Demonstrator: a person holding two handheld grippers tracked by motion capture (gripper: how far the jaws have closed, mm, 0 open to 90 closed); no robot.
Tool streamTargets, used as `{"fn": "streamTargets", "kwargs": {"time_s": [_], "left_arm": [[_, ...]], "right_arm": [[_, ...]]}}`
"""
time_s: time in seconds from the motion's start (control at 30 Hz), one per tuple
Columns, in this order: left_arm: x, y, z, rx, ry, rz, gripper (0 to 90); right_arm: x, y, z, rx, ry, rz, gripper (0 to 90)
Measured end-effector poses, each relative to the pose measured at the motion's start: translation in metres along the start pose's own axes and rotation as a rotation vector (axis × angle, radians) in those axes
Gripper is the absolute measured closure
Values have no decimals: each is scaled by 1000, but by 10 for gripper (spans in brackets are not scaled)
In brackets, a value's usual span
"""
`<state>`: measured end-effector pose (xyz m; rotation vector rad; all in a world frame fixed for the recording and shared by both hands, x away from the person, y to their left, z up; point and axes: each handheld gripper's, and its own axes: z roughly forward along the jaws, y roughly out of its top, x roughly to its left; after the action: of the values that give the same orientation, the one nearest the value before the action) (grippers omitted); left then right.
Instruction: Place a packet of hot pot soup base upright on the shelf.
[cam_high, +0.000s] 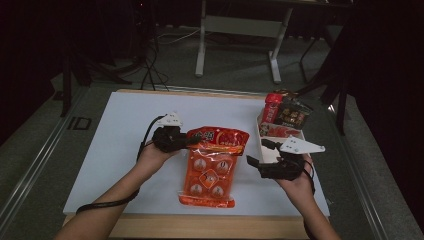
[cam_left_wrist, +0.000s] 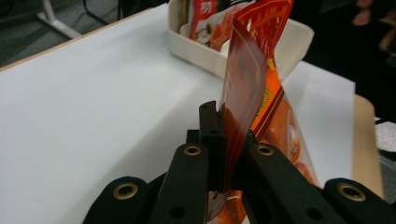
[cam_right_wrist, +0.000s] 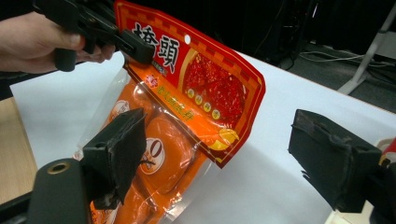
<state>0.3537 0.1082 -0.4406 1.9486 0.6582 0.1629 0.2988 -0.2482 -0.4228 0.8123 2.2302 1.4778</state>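
An orange-and-red snack packet (cam_high: 210, 170) lies lengthwise in the middle of the white table top, its printed header end lifted. My left gripper (cam_high: 192, 141) is shut on that header's left corner. In the left gripper view the header (cam_left_wrist: 245, 88) stands edge-on between the closed pads of the left gripper (cam_left_wrist: 224, 135). My right gripper (cam_high: 257, 152) hovers open just right of the packet. In the right gripper view the packet (cam_right_wrist: 187, 93) hangs in front of the wide-apart pads of the right gripper (cam_right_wrist: 224, 149), untouched by them, and the left gripper (cam_right_wrist: 135, 46) pinches its top corner.
A white tray (cam_high: 261, 127) with several dark and red snack packs (cam_high: 285, 112) stands at the table's right edge, just beyond my right gripper. The white table top (cam_high: 125, 130) has free room on the left. A desk frame and cables stand on the floor behind.
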Motion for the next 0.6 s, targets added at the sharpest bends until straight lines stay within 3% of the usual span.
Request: {"fn": "streamTargets", "kwargs": {"time_s": [0.3, 0.47, 0.6], "left_arm": [[-18, 5, -11, -31, -28, 44, 895], [-25, 6, -15, -42, -39, 62, 895], [-29, 7, -16, -52, -49, 70, 895]], "right_arm": [[3, 4, 14, 13, 54, 4, 191], [1, 5, 24, 23, 50, 19, 192], [0, 2, 34, 51, 96, 38, 211]]}}
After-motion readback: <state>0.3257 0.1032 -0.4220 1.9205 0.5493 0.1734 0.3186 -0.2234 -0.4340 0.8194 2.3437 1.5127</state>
